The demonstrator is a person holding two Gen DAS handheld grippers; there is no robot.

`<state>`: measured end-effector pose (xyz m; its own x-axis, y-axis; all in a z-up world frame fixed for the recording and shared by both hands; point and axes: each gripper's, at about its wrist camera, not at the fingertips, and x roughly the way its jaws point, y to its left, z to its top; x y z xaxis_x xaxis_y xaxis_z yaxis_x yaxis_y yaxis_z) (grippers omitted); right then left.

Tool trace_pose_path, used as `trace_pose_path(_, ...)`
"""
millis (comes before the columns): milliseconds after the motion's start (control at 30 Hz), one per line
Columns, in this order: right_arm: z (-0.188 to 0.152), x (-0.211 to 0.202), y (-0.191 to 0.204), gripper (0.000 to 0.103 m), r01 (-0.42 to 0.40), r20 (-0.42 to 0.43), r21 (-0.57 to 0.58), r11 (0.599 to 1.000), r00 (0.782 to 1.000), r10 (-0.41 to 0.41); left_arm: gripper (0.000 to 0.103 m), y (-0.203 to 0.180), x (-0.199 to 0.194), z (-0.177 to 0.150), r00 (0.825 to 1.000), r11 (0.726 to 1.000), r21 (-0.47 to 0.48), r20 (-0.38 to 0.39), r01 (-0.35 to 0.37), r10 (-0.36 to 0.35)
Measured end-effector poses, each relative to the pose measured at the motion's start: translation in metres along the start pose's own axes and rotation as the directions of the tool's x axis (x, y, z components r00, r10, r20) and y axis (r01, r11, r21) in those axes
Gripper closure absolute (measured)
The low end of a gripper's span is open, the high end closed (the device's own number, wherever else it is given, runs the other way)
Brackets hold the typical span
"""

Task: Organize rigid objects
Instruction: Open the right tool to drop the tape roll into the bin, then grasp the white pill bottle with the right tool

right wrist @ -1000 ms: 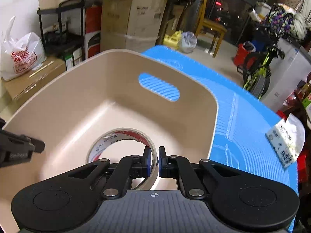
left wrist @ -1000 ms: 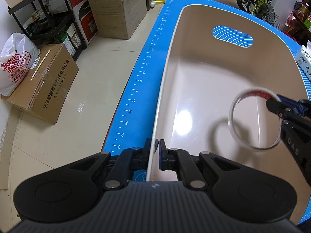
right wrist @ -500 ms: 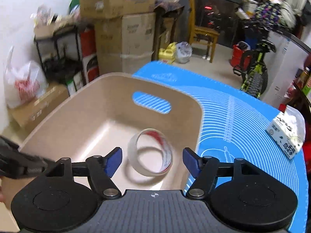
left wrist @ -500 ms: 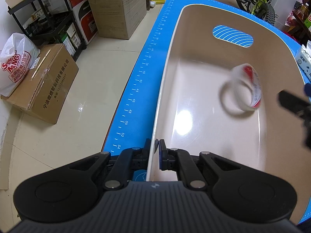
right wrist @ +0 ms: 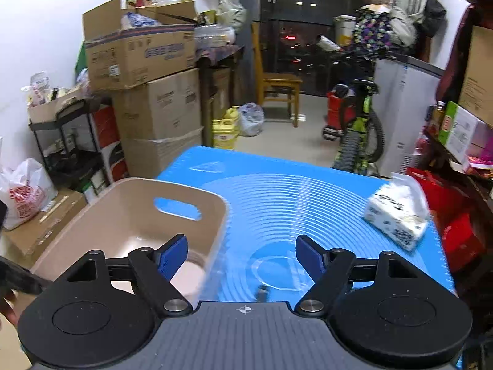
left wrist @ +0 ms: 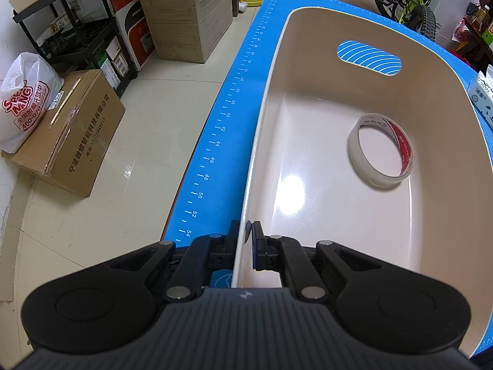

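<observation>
Your left wrist view looks straight down into the beige bin (left wrist: pixel 354 222), and there is the tape roll (left wrist: pixel 381 151), lying on the bin floor toward the right wall, tipped a little so its red-printed core shows. Your right wrist view gives you only a sliver of that roll behind its own left finger, but it opens up the room instead: the bin (right wrist: pixel 92 215) sits at the left edge of the surface, with the blue mat (right wrist: pixel 292 209) spreading out to the right of it.

Your left hand-held gripper (left wrist: pixel 243 240) is clamped on the near rim of the bin, one finger outside the wall and one inside, pads pressed against it. Your right hand-held gripper (right wrist: pixel 242 254) is spread wide and has hold of nothing; it hangs above the mat just right of the bin's near corner.

On the surface, a tissue pack (right wrist: pixel 397 215) lies near the right edge, well apart from the bin. The mat's ruled edge (left wrist: pixel 215 141) runs along the left side, right beside the bin wall. Through the bin's far handle slot (left wrist: pixel 369 60) you see the mat's white rings.

Beyond the surface: stacked cardboard boxes (right wrist: pixel 154 92), a black shelf rack (left wrist: pixel 77 37), a white shopping bag (left wrist: pixel 23 101) against a floor carton, a yellow jug (right wrist: pixel 226 129), a wooden chair (right wrist: pixel 277 83) and a green bicycle (right wrist: pixel 360 135).
</observation>
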<state>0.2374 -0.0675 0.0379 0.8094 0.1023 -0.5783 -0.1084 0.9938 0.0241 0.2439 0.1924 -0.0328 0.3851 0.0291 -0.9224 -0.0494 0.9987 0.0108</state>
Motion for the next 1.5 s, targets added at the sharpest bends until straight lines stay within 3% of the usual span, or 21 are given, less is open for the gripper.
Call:
trace_pose_path(300, -0.055, 0.009, -0.055, 0.022, 0.091, -0.116, 0.039, 0.995, 0.99, -0.086, 0.094, 0.002, -0.001, 0.0, 1.0, 1.0, -0.004, 0.005, 0.005, -0.005)
trace_pose_path(500, -0.092, 0.024, -0.054, 0.023, 0.077, -0.2, 0.009, 0.997, 0.977, -0.074, 0.094, 0.002, -0.001, 0.0, 1.0, 1.0, -0.004, 0.005, 0.004, -0.004)
trace_pose_path(767, -0.103, 0.035, -0.038, 0.03, -0.002, -0.246, -0.078, 0.997, 0.969, -0.017, 0.094, 0.001, -0.001, 0.0, 1.0, 1.0, -0.003, 0.005, 0.004, -0.004)
trace_pose_path(900, -0.106, 0.037, -0.031, 0.039, -0.032, -0.273, -0.099, 0.995, 0.962, 0.003, 0.094, 0.002, -0.001, 0.001, 1.0, 1.0, -0.002, 0.005, 0.004, -0.003)
trace_pose_path(1267, -0.128, 0.054, -0.03, 0.049, -0.057, -0.382, -0.098, 0.994, 0.924, 0.016, 0.094, 0.002, -0.001, 0.001, 1.0, 1.0, -0.002, 0.006, 0.003, -0.003)
trace_pose_path(1300, -0.129, 0.055, -0.03, 0.056, -0.054, -0.385, -0.099, 0.994, 0.923, 0.012, 0.094, 0.002, -0.001, 0.001, 1.0, 1.0, -0.003, 0.006, 0.003, -0.003)
trace_pose_path(1500, -0.125, 0.05, -0.029, 0.057, -0.063, -0.361, -0.1, 0.993, 0.932, 0.023, 0.094, 0.001, -0.001, 0.001, 1.0, 1.0, 0.001, 0.007, 0.001, -0.001)
